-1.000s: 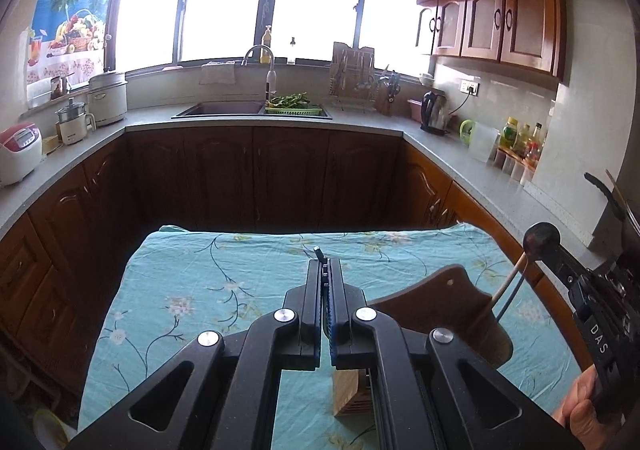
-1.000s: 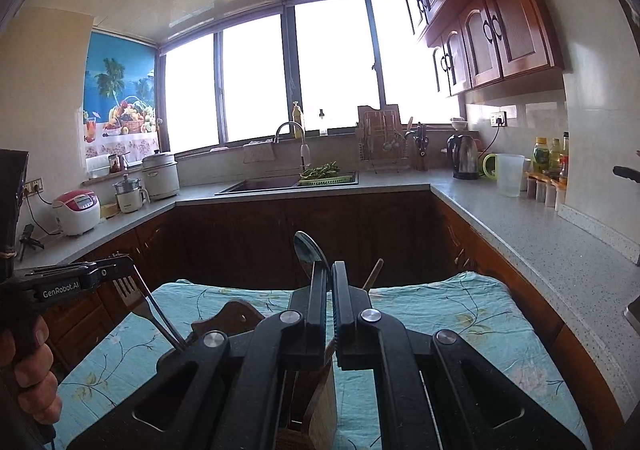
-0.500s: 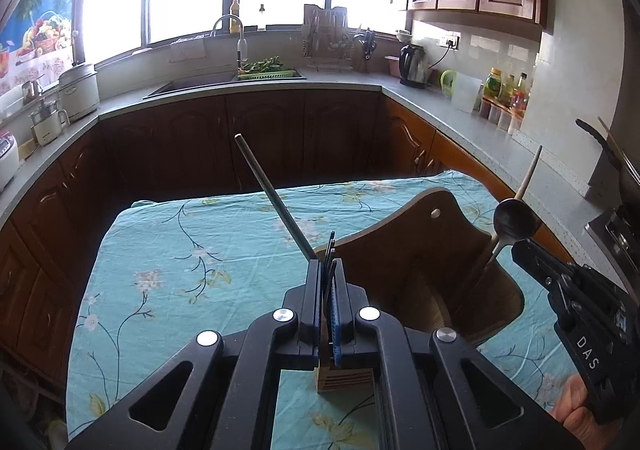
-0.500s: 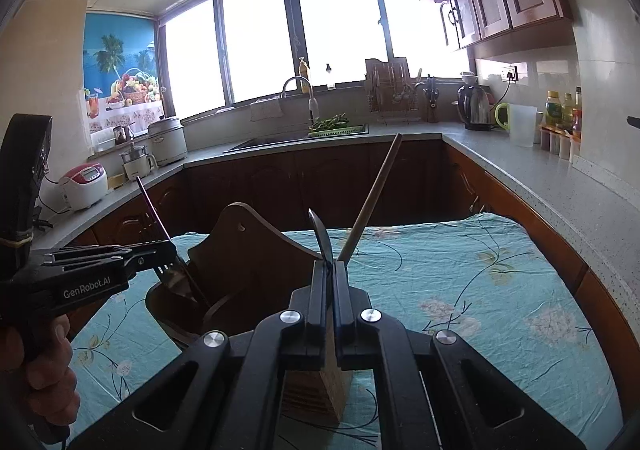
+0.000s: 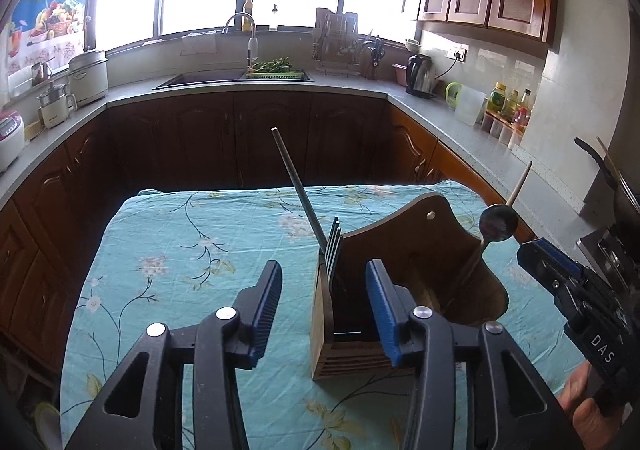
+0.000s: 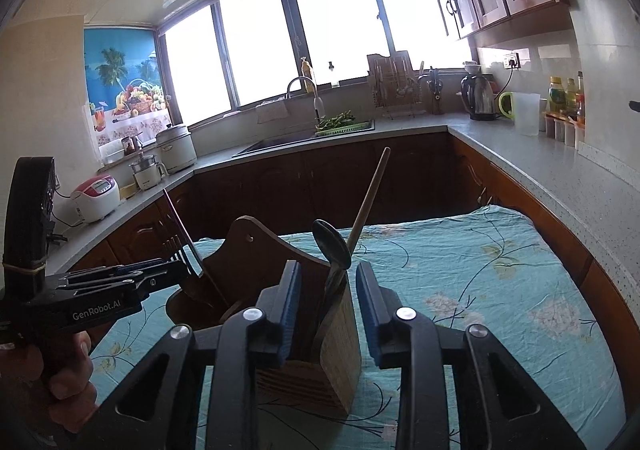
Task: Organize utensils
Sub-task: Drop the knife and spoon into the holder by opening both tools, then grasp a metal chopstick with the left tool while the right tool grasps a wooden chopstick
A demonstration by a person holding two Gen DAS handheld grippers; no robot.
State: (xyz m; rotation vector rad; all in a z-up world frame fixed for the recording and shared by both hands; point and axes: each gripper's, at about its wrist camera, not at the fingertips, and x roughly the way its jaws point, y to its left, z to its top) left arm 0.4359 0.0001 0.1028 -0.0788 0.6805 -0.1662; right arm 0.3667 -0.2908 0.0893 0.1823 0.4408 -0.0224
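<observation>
Your left gripper (image 5: pixel 324 314) is spread wide, blue pads apart and gripping nothing, hanging over the near side of the holder (image 5: pixel 404 290), with its right finger (image 5: pixel 382 314) in front of the holder's near compartment. The fork (image 5: pixel 333 250) stands tines up in that compartment, free of your pads, and a thin dark rod (image 5: pixel 298 187) leans up and away to the left from the same spot. The holder sits on the table (image 5: pixel 192 234), toward its right edge under the floral cloth, its tall curved wooden back rising behind the slots. Over on the right side of the holder the dark spoon (image 5: pixel 498 222) pokes up bowl first, and beside it a wooden stick (image 5: pixel 520 181) angles toward the right. Your right gripper (image 6: pixel 327 310) is released too, fingers parted on either side of the holder's ribbed front block, with the spoon rising between the pads and touching neither that you can see. From that right wrist view the stick slants up to the right just behind the spoon's bowl, and the fork's tines show at the left end of the holder, right beside your left gripper's tip. Both hands are low and close to the holder, one at each end.
</observation>
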